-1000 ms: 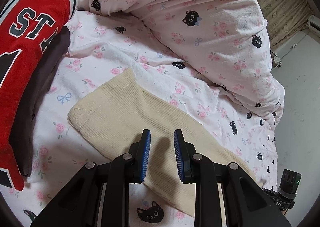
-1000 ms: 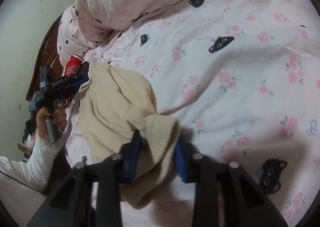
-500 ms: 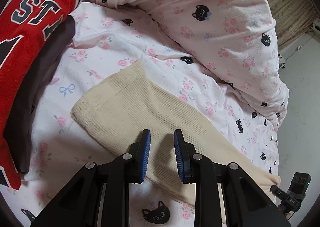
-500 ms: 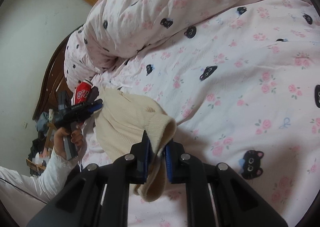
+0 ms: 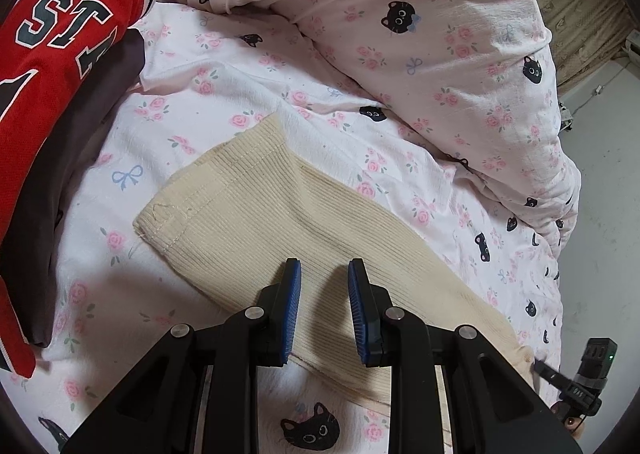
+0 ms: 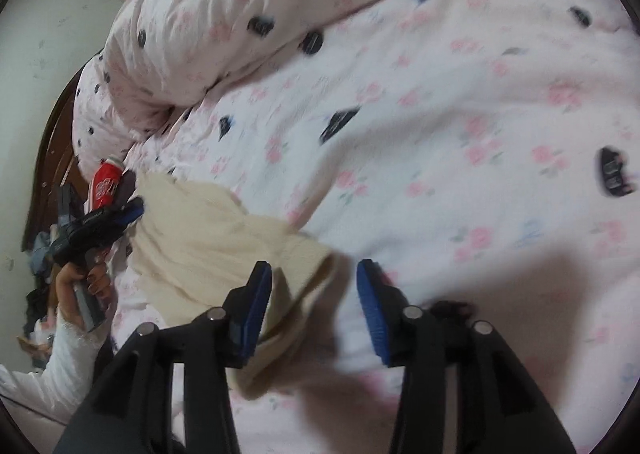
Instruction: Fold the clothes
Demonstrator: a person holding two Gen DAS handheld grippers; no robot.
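A cream ribbed knit garment point(image 5: 280, 222) lies flat on the bed, running from its stitched hem at the left down toward the lower right. My left gripper point(image 5: 324, 286) hovers open just above its middle, nothing between the blue pads. In the blurred right wrist view the same cream garment point(image 6: 208, 238) lies spread, and its thick end rests loosely against the left pad. My right gripper point(image 6: 314, 294) stands wide open over that end. The other gripper point(image 6: 100, 222), held in a person's hand, hangs over the garment's far side.
A red jersey with lettering point(image 5: 52, 54) lies on a dark garment point(image 5: 80, 158) at the left. A bunched cat-and-rose quilt point(image 5: 420, 34) fills the far side. The patterned bedsheet point(image 6: 460, 126) stretches right. A wooden headboard point(image 6: 52, 142) and a wall stand at the left.
My right gripper has opened and let go of the cream garment's end, which dropped onto the bed. The left gripper has drifted slightly, staying open above the garment.
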